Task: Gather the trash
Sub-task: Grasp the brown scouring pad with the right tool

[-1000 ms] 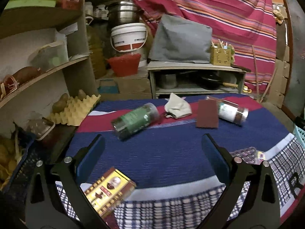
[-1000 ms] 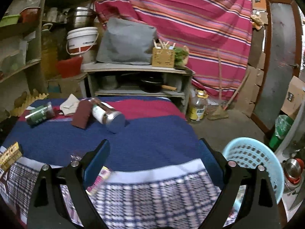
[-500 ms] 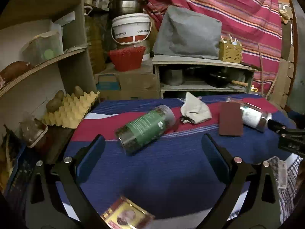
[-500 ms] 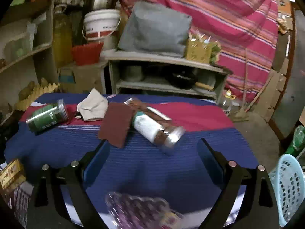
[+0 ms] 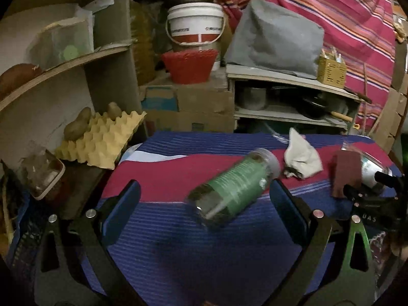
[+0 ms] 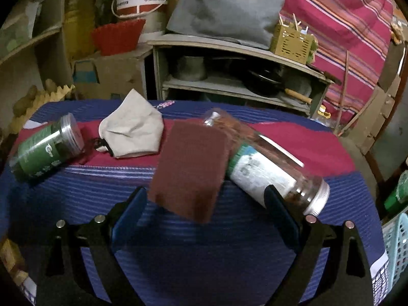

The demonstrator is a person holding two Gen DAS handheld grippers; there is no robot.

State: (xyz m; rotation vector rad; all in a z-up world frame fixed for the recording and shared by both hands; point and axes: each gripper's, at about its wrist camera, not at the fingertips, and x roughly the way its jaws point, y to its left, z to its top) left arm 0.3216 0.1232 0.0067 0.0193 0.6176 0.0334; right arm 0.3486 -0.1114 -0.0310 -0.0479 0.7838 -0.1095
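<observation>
A green-labelled jar (image 5: 234,186) lies on its side on the blue and red cloth, just beyond and between the fingers of my open left gripper (image 5: 204,204). It also shows in the right wrist view (image 6: 43,148). A brown scouring pad (image 6: 191,168) and a clear white-labelled jar (image 6: 267,165) lie side by side in front of my open right gripper (image 6: 206,211). The jar's lid end is by the right finger. A crumpled white cloth mask (image 6: 132,130) lies between the two jars. The right gripper shows at the right edge of the left wrist view (image 5: 377,199).
A light blue basket (image 6: 395,237) stands off the table's right edge. An egg tray with potatoes (image 5: 102,137) and shelves are on the left. A low shelf with pots, a white bucket (image 5: 195,25) and a red basket stand behind the table.
Both grippers have moved forward over the table. The green jar now lies close to the left fingers, the pad and clear jar close to the right fingers. The packets near the front edge have left view.
</observation>
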